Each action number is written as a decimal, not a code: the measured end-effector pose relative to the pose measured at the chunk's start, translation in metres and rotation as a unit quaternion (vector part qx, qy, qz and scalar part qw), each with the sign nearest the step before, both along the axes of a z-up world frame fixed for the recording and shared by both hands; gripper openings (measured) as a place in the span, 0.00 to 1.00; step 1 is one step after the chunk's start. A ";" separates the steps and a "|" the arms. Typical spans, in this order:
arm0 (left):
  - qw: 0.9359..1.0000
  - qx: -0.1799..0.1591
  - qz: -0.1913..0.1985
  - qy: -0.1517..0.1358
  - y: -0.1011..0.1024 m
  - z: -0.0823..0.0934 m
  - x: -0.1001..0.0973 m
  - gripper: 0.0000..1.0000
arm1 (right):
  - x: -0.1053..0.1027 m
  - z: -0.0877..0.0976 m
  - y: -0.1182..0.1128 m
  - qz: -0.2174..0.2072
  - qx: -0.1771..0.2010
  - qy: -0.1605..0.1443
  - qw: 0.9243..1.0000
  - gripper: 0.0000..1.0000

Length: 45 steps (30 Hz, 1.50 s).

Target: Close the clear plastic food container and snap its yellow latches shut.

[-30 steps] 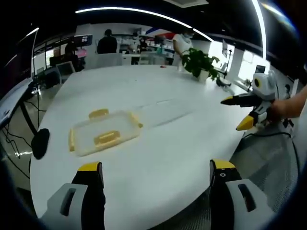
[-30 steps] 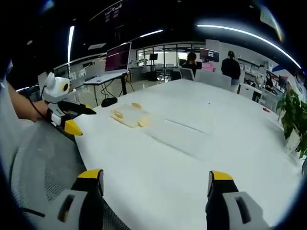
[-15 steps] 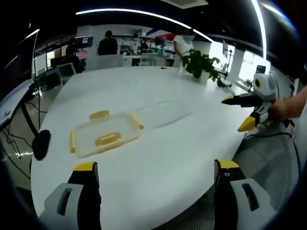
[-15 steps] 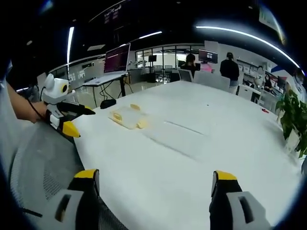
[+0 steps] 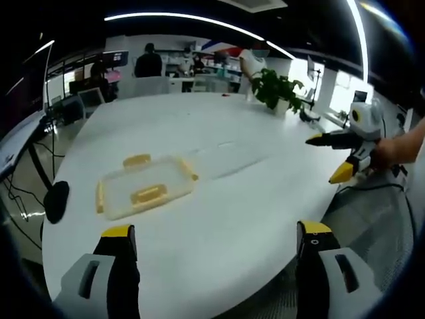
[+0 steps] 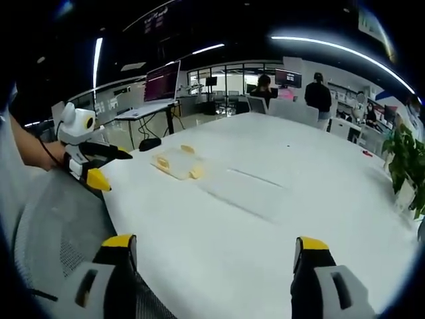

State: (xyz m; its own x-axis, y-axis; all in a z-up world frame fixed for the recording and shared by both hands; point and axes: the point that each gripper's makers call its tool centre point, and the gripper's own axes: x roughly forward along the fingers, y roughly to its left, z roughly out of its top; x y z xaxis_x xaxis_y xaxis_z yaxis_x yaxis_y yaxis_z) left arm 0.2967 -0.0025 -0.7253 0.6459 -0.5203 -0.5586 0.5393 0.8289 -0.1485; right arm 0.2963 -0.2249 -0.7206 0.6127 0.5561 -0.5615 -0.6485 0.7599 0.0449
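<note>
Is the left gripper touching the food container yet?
Apart. In the left gripper view the left gripper is open, with bare white table between it and the clear food container.

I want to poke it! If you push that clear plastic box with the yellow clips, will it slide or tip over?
The box looks low and flat, so it would probably slide, not tip. It seems empty, so likely light. The white table looks smooth, so it may skid easily.
</note>
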 end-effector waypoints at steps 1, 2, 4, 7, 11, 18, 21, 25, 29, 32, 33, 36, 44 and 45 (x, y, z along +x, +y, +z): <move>1.000 -0.001 0.000 0.000 0.000 0.000 0.000 0.99 | 0.000 0.000 0.001 0.001 0.001 0.000 1.000 0.99; 1.000 -0.001 0.000 -0.001 0.000 0.001 0.000 0.99 | -0.001 0.000 0.002 0.002 0.003 0.001 1.000 0.99; 1.000 -0.002 -0.001 -0.002 -0.001 0.001 0.000 0.99 | -0.001 0.002 0.004 0.007 0.009 -0.001 1.000 0.99; 1.000 0.000 -0.002 -0.002 -0.001 0.001 0.000 0.99 | -0.003 0.001 0.006 0.012 0.002 0.000 1.000 0.99; 1.000 0.003 -0.005 -0.005 -0.001 0.001 -0.001 0.99 | -0.005 0.002 0.010 0.023 -0.003 -0.006 1.000 0.99; 1.000 0.010 -0.014 -0.013 -0.004 0.004 -0.002 0.99 | -0.009 0.004 0.019 0.049 -0.015 -0.016 0.999 0.98; 1.000 0.008 -0.021 -0.021 -0.006 0.009 -0.003 0.99 | -0.011 0.004 0.021 0.058 -0.017 -0.013 0.998 0.98; 0.999 0.013 -0.035 -0.027 -0.008 0.010 -0.005 0.99 | -0.009 0.007 0.023 0.063 -0.011 -0.012 0.998 0.95; 0.998 0.010 -0.044 -0.034 -0.007 0.012 -0.008 0.99 | -0.004 0.010 0.023 0.071 -0.020 -0.016 0.997 0.93; 0.998 0.006 -0.044 -0.034 -0.002 0.010 -0.009 0.99 | 0.001 0.014 0.024 0.075 -0.017 -0.014 0.997 0.93; 0.999 0.008 -0.043 -0.032 0.000 0.009 -0.009 0.99 | 0.002 0.015 0.025 0.077 -0.017 -0.015 0.997 0.93; 0.999 0.008 -0.039 -0.029 0.006 0.008 -0.008 0.99 | 0.007 0.017 0.027 0.084 -0.023 -0.017 0.996 0.91; 0.999 0.007 -0.036 -0.028 0.020 0.010 0.005 0.96 | 0.011 0.016 0.039 0.121 -0.044 -0.018 0.992 0.92; 0.999 0.007 -0.036 -0.028 0.021 0.010 0.008 0.96 | 0.012 0.015 0.040 0.124 -0.047 -0.018 0.991 0.92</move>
State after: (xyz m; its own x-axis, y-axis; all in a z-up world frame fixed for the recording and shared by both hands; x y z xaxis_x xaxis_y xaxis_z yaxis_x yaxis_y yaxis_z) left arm 0.3046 0.0188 -0.7153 0.6375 -0.5585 -0.5306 0.6043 0.7898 -0.1053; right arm 0.3084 -0.1846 -0.7055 0.4842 0.6384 -0.5983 -0.8159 0.5765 -0.0451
